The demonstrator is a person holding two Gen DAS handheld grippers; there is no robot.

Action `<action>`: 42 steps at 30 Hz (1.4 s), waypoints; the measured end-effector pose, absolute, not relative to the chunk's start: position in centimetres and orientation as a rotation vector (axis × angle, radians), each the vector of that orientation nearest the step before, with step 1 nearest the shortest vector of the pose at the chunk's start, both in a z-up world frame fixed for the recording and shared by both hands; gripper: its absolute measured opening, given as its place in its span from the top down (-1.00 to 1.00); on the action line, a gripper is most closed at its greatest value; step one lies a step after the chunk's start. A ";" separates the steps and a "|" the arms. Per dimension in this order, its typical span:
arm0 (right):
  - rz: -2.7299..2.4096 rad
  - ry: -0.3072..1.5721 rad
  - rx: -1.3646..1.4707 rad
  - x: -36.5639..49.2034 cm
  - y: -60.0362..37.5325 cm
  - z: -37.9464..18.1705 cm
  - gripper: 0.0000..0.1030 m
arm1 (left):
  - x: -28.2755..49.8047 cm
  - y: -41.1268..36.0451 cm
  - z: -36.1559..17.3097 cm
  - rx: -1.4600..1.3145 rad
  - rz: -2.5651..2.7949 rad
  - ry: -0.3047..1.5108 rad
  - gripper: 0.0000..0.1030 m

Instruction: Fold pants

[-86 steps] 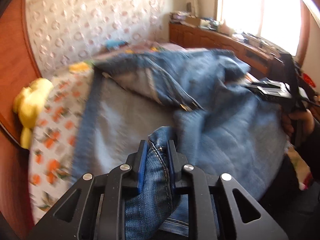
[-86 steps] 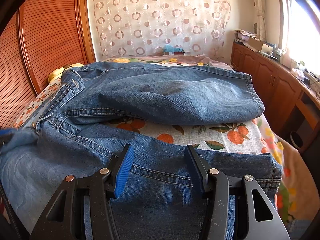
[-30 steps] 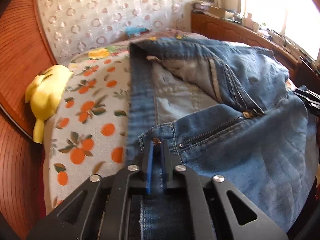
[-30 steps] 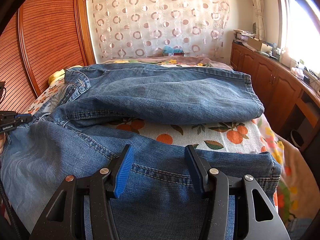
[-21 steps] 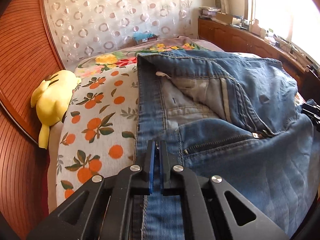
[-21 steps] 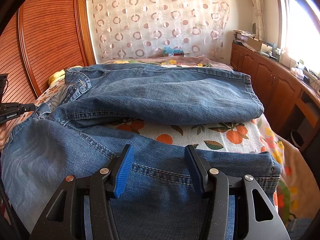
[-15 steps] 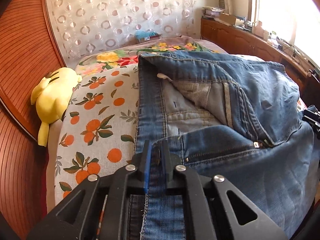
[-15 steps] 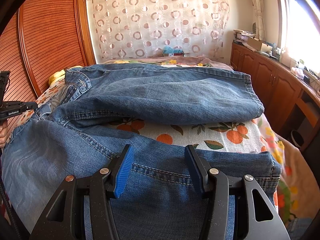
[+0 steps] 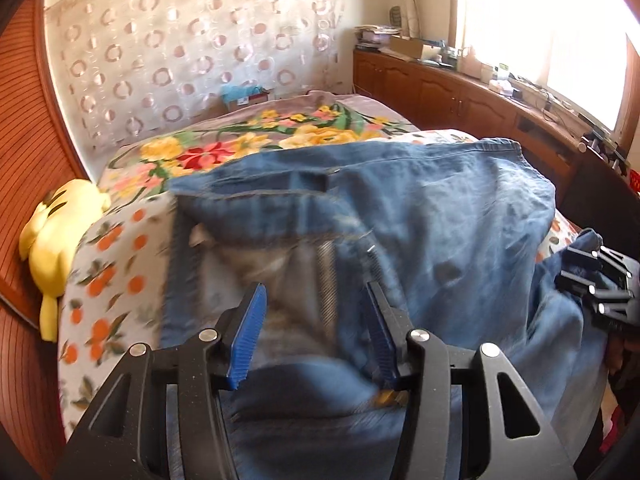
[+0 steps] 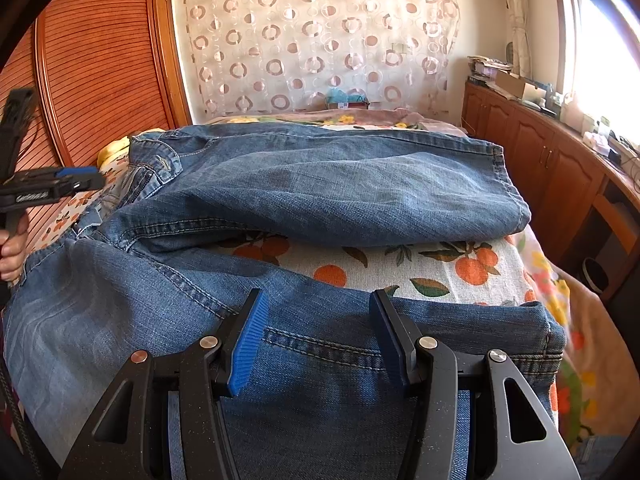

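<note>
Your pants (image 10: 320, 184) are heavy, limp denim lying spread on the bed (image 10: 420, 268), waist toward 9 o'clock in the right wrist view and both legs running toward 3 o'clock, the far leg lying apart from the near one. Expect the cloth to sag and drag, not slide; I'd judge the stiffer, thicker seams best for holding: the waistband and the stitched hem. Your left gripper (image 9: 316, 332) is opening, its jaws standing wide above the open waist with no denim pinched between the pads. Your right gripper (image 10: 318, 344) sits with jaws parted over the near leg close to its hem at 6 o'clock, pads not pressing any cloth.
</note>
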State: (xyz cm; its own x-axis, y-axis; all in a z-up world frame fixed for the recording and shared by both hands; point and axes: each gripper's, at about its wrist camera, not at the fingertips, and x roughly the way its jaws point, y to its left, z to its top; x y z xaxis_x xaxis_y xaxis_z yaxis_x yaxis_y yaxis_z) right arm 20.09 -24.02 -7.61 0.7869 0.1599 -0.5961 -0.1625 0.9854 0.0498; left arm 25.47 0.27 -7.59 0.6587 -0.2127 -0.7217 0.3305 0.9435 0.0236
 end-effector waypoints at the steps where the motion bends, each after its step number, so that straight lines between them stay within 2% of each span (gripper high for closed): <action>1: 0.174 0.643 -0.005 20.1 -24.0 -7.6 -0.06 | 25.8 -0.3 -7.6 0.160 -0.313 0.798 0.01; 13: 0.175 0.643 -0.006 20.2 -24.0 -7.7 -0.06 | 31.4 -5.7 -10.7 0.290 -0.209 0.891 0.01; 14: 0.176 0.640 -0.007 20.1 -24.0 -7.7 -0.06 | 31.5 -5.7 -10.9 0.292 -0.207 0.897 0.09; 15: 0.177 0.638 -0.008 20.1 -24.0 -7.7 -0.06 | 31.6 -5.7 -11.1 0.308 -0.193 0.900 0.27; 16: 0.179 0.634 -0.007 20.0 -24.0 -7.7 -0.06 | 31.5 -5.7 -11.2 0.324 -0.179 0.899 0.33; 18: 0.179 0.627 -0.007 19.8 -24.1 -7.7 -0.06 | 30.9 -5.3 -10.7 0.329 -0.174 0.877 0.63; 22: 0.179 0.618 -0.011 19.4 -24.0 -7.8 -0.06 | 28.3 -2.1 -8.2 0.225 -0.173 0.811 0.70; 27: 0.182 0.621 -0.010 19.4 -24.0 -7.9 -0.06 | 23.8 3.1 -6.0 0.109 -0.143 0.740 0.70; 35: 0.179 0.624 -0.013 19.5 -24.0 -7.8 -0.06 | 19.8 8.1 -8.1 0.003 -0.116 0.783 0.65; 42: 0.179 0.630 -0.013 19.7 -24.1 -7.7 -0.06 | 18.6 8.6 -9.6 0.015 -0.100 0.812 0.30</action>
